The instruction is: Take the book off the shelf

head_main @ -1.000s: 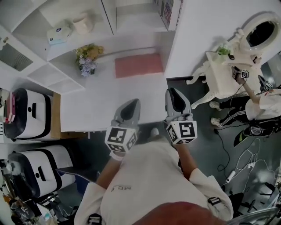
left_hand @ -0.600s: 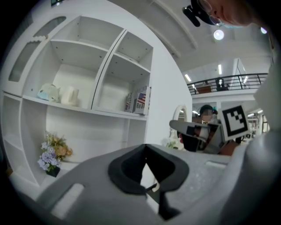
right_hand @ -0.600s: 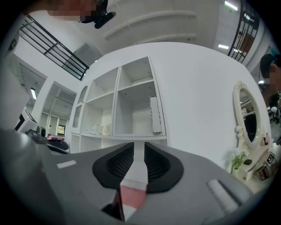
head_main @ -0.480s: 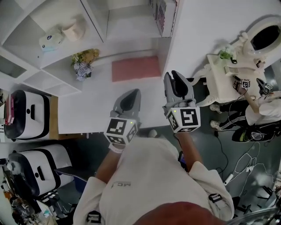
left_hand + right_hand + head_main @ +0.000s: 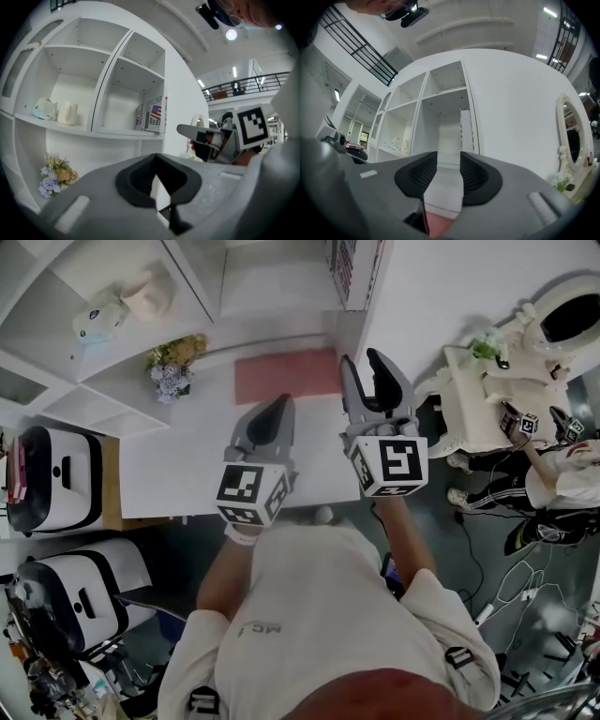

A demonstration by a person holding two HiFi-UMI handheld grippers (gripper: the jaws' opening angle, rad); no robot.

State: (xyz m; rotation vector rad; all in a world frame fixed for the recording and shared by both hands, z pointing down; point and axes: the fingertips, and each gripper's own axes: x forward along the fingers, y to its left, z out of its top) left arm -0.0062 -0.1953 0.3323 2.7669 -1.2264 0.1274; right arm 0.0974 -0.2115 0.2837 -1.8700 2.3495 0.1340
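The book stands upright with others at the right end of the white shelf's right compartment; a flag shows on its cover. In the right gripper view its page edge stands straight ahead, well beyond the jaws. My right gripper is raised over the white counter, pointing at that compartment; its jaws are opening, with nothing between the pads. My left gripper hovers lower and to the left, jaws shut and empty.
A pink mat lies on the counter below the shelf. A flower bunch, a mug and a small pouch sit to the left. White machines stand far left, a white dressing table and a person right.
Both grippers have moved forward towards the shelf, the right one farther. The right jaws have spread apart. The left jaws stay shut.
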